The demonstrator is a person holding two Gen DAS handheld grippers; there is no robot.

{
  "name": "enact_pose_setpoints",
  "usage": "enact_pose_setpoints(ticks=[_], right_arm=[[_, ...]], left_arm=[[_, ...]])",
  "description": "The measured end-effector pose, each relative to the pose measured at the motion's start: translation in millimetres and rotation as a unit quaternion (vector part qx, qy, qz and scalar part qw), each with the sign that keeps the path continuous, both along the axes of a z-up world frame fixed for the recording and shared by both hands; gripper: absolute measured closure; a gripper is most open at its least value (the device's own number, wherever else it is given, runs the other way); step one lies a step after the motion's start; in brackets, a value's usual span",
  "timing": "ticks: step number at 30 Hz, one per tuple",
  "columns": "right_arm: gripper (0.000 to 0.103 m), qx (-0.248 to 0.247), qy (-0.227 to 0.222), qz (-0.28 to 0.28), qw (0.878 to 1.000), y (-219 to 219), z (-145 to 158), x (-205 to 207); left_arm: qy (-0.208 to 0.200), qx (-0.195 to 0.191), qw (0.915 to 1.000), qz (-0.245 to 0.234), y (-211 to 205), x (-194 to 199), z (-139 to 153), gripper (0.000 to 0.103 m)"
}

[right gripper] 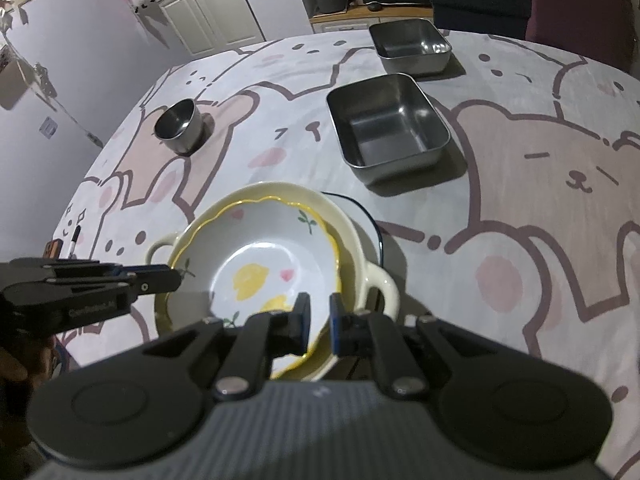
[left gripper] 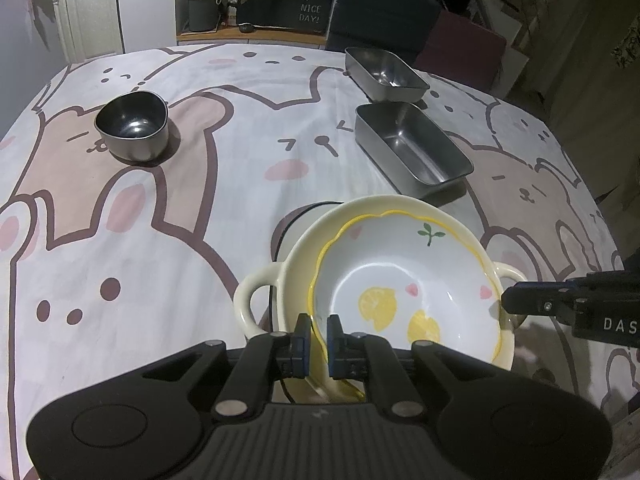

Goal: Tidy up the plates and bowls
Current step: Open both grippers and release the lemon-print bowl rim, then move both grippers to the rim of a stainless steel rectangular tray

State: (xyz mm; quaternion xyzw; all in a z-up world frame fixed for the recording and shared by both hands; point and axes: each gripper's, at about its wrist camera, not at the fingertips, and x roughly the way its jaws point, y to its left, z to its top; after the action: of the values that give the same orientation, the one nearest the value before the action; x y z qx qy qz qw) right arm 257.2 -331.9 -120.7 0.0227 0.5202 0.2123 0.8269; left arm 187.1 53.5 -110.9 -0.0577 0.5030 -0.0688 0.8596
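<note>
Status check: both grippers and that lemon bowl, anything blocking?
Left gripper and right gripper each straddle the lemon bowl rim. Bowl nested in cream handled dish. Nothing blocking.

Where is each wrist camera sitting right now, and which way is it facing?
Left wrist: on the left gripper, looking forward and down over the table; its jaws straddle the lemon bowl rim; the right gripper pokes in from the right.
Right wrist: on the right gripper, same heading, jaws astride the rim's other side; the left gripper pokes in from the left.
Shared: lemon bowl, two tins, steel bowl.
</note>
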Motion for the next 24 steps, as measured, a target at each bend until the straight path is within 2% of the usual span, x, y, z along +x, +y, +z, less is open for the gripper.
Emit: enact_pose_setpoints(ticks=[3,4,6,7,8,9,10,11,14,16,24], right_arm=[[0.084,0.001,-0.002,0.002,1.0,-1,1,-2],[0.082,0.002,-0.003,0.003,1.0,-1,2,-2],[0.069,0.003,-0.007,0.004,1.0,-2,3,-4],[0.062,0.003,-0.01,0.005,1.0,-2,5,-6],[0.046,0.004,-0.014,0.006,1.0,-3,7,-8],[0.032,0.006,-0.018,0.006,1.0,-3,9,-10],[0.026,0.007,-0.023,0.005,1.0,-4,11,-12],[0.019,0.008,-0.029,0.003,1.0,-5,14,-14],[0.008,0.012,-0.046,-0.002,0.999,-10,23,-19],[0.0,0.015,-0.059,-0.006,0.998,-13,30,-21],[0.0,0.019,-0.12,-0.06,0.991,-31,50,-12]], left_arm=[[-0.002,0.0,1.0,0.0,-1,-2,2,0.092],[-0.003,0.001,1.0,0.0,-1,-3,3,0.086],[-0.011,0.003,0.9999,0.001,-2,-5,7,0.073],[-0.016,0.005,0.9999,0.002,-2,-6,9,0.061],[-0.022,0.008,0.9997,0.002,-2,-7,11,0.044],[-0.03,0.01,0.9995,0.002,-3,-8,14,0.035],[-0.039,0.013,0.9991,0.003,-4,-9,17,0.024],[-0.05,0.018,0.9986,0.001,-5,-11,20,0.018],[-0.071,0.03,0.997,-0.005,-8,-14,29,0.005],[-0.088,0.031,0.9956,-0.01,-9,-13,35,0.003],[-0.152,0.044,0.9871,-0.026,-17,19,60,0.0]])
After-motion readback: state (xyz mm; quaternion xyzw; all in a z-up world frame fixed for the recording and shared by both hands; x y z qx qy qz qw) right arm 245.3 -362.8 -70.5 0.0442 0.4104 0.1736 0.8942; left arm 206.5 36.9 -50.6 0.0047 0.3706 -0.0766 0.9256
